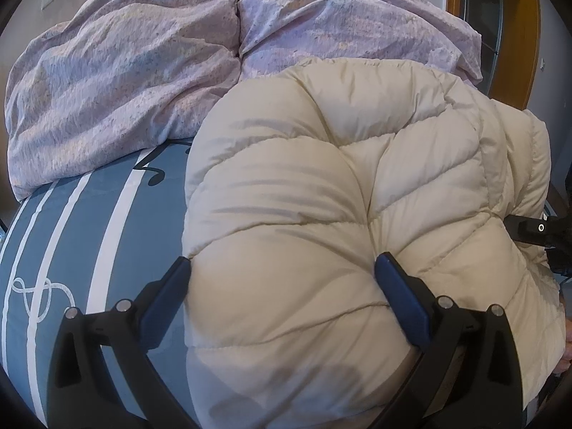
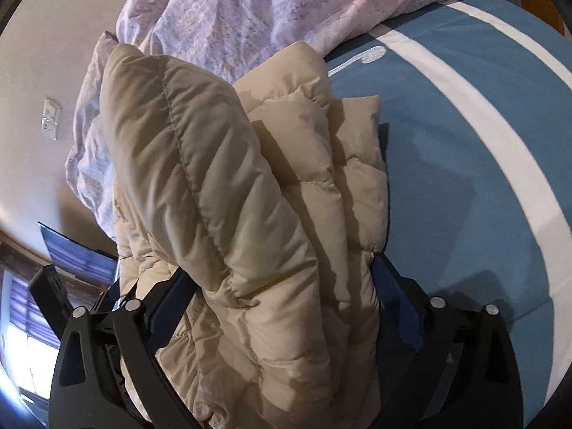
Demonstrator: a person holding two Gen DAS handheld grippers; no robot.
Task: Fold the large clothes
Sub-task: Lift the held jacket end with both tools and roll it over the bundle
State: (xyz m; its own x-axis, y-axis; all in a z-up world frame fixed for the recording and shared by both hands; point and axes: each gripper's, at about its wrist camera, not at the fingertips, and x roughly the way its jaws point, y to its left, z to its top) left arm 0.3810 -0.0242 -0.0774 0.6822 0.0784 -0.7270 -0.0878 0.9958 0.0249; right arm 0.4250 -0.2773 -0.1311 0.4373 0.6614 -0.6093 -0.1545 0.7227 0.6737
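A cream quilted puffer jacket (image 1: pixel 321 178) lies bunched in thick folds on the blue bed sheet (image 1: pixel 89 250). My left gripper (image 1: pixel 284 268) has its blue fingers (image 1: pixel 393 286) wide apart, pressed into both sides of a fat fold of the jacket. My right gripper (image 2: pixel 279 279) clamps another thick bundle of the jacket (image 2: pixel 232 196), which rises tilted above the sheet (image 2: pixel 464 143). The right gripper's black body (image 1: pixel 536 230) shows at the jacket's right edge in the left wrist view. The jacket's sleeves and zip are hidden.
A crumpled lilac duvet (image 1: pixel 125 71) is heaped at the far side of the bed, just behind the jacket. White stripes (image 2: pixel 500 125) cross the blue sheet. Wall sockets (image 2: pixel 50 118), a wooden door frame (image 1: pixel 518 35) and a dark screen (image 2: pixel 78 250) border the bed.
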